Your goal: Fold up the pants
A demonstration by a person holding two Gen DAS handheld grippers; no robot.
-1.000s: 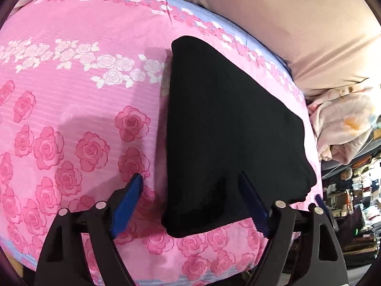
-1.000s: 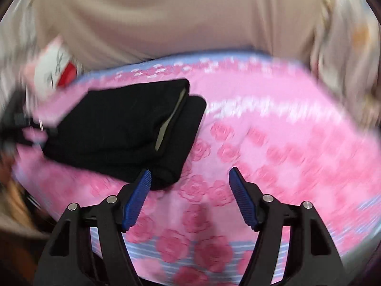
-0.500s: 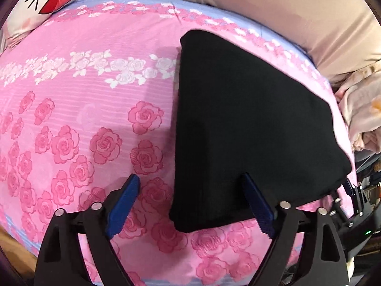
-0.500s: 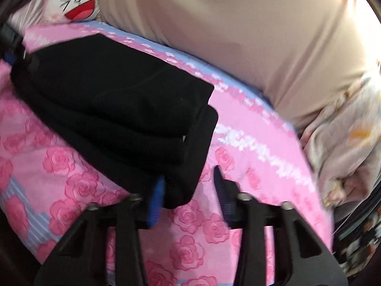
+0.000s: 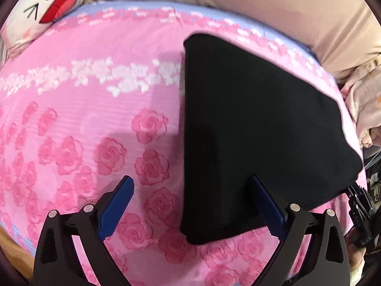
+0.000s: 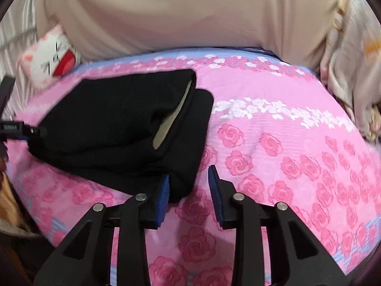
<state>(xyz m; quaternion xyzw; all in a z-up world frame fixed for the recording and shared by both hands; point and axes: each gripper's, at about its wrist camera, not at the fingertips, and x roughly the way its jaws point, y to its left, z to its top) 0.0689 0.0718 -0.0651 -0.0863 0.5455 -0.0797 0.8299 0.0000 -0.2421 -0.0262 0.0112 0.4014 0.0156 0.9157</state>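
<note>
Left wrist view: the black pants [image 5: 257, 128] lay folded into a flat, thick wedge on the pink rose bedspread [image 5: 100, 124], toward its right half, with the near corner pointing at the camera.
Pants in the right wrist view: the same bundle [image 6: 123, 128] sat left of centre, stacked in layers, with a pale lining showing in a slit along its right edge.
Fold edges: the left edge ran straight and clean; the far corner reached close to the bedspread's blue border.
Left gripper [image 5: 193, 205]: jaws spread wide, holding nothing; the near corner of the pants sat between the blue pads in the picture, and the right pad overlapped the black cloth, though contact could not be told.
Right gripper [image 6: 188, 193]: jaws parted by a narrow gap, nothing clamped; the left pad sat at the near corner of the pants, and whether it touched could not be told.
Other gripper seen: a black part of the right gripper showed at the right edge of the left wrist view, beside the pants' right corner.
Bedspread: pink with large roses and a band of white flowers, blurred in places.
Beyond: a beige pillow [image 6: 181, 16] lay along the far side, a white cartoon-face cushion [image 5: 45, 9] at the far left, and a pale crumpled blanket [image 6: 354, 59] at the right.
</note>
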